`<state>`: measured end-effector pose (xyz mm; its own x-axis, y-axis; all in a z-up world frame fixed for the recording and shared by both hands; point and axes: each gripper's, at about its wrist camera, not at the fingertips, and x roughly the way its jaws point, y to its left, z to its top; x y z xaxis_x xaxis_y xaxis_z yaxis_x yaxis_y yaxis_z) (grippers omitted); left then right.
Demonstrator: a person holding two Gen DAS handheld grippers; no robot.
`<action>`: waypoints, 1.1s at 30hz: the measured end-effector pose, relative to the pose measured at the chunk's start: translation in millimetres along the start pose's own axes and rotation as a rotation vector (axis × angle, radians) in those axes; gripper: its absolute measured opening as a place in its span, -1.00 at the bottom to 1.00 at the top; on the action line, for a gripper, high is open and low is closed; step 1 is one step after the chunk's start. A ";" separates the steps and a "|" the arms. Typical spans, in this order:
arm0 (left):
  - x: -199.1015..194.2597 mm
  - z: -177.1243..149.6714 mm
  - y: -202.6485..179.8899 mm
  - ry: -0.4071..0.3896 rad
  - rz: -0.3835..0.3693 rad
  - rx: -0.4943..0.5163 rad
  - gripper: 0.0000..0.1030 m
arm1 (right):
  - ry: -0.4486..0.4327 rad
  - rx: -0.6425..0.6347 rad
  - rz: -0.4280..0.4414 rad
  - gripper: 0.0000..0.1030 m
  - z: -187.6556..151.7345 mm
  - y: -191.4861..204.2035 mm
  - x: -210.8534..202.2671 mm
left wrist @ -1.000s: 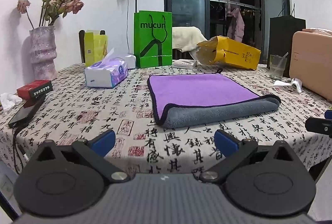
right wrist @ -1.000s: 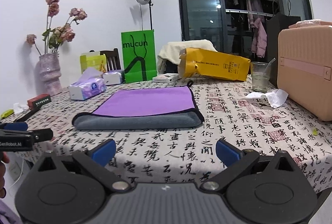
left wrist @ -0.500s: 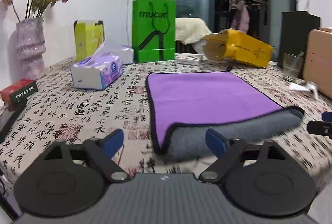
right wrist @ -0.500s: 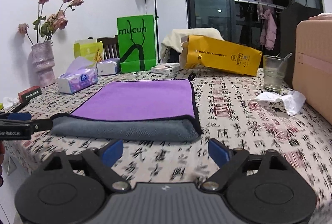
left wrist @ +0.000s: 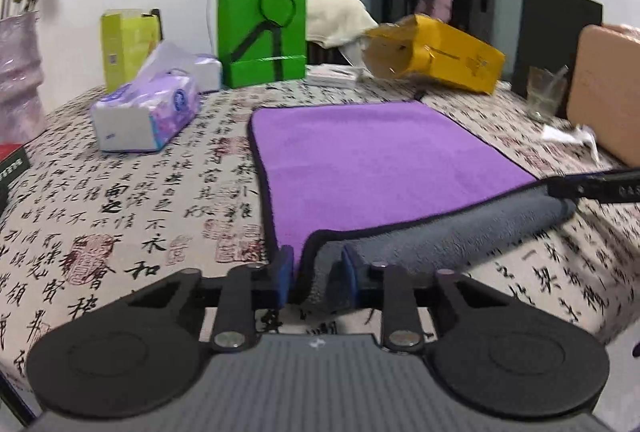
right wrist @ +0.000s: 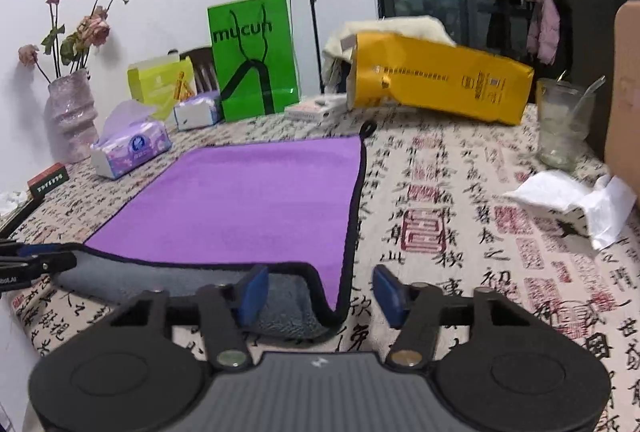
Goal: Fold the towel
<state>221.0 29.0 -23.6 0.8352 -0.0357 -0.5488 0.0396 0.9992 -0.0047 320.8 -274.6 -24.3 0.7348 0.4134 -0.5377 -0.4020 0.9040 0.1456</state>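
left gripper (left wrist: 316, 274) at 6 o'clock, pads closed on the towel (left wrist: 372, 168) near corner; towel lies folded, purple up, grey fold toward 4 o'clock; right gripper (left wrist: 592, 188) touches that fold at 3 o'clock; tissue pack (left wrist: 146, 108) at 10 o'clock; green bag (left wrist: 262, 20) at 12.

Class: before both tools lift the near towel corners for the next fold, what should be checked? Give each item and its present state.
1. Left tool closed on the towel corner: ok.
2. Right tool closed on its corner: not ok, open around it.
3. Towel lying flat: ok.
4. Fold path clear of tissue pack: ok.
5. Glass apart from towel: ok.
6. Both layers gripped: cannot tell.
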 end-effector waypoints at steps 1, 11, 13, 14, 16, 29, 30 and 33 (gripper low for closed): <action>1.1 1.0 0.3 0.010 -0.008 0.002 -0.62 | 0.012 0.000 0.014 -0.30 0.1 -0.8 2.9; 4.6 26.3 5.7 -0.034 -0.010 0.020 -0.89 | 0.019 -0.075 0.053 -0.89 10.6 6.5 7.5; 11.2 37.8 9.4 -0.047 0.000 0.018 -0.89 | 0.005 -0.089 0.050 -0.89 18.8 4.2 9.8; 15.2 44.1 11.8 -0.053 0.004 0.016 -0.89 | -0.003 -0.097 0.049 -0.89 23.8 3.6 12.1; 24.3 57.3 17.2 -0.069 0.004 0.011 -0.89 | -0.022 -0.110 0.051 -0.89 33.3 1.5 18.3; 136.8 146.9 62.7 -0.023 -0.024 -0.023 -0.89 | 0.003 -0.104 0.061 -0.91 123.8 -26.9 126.5; 145.1 151.9 66.4 -0.019 -0.023 -0.028 -0.89 | 0.007 -0.094 0.061 -0.91 128.9 -29.4 135.5; 167.9 164.8 73.0 -0.014 -0.012 -0.025 -0.89 | 0.019 -0.084 0.056 -0.91 145.4 -34.6 164.2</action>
<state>454.5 93.0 21.7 0.8422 -0.0480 -0.5370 0.0363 0.9988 -0.0324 534.8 -222.1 3.1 0.6996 0.4603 -0.5465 -0.4873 0.8667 0.1063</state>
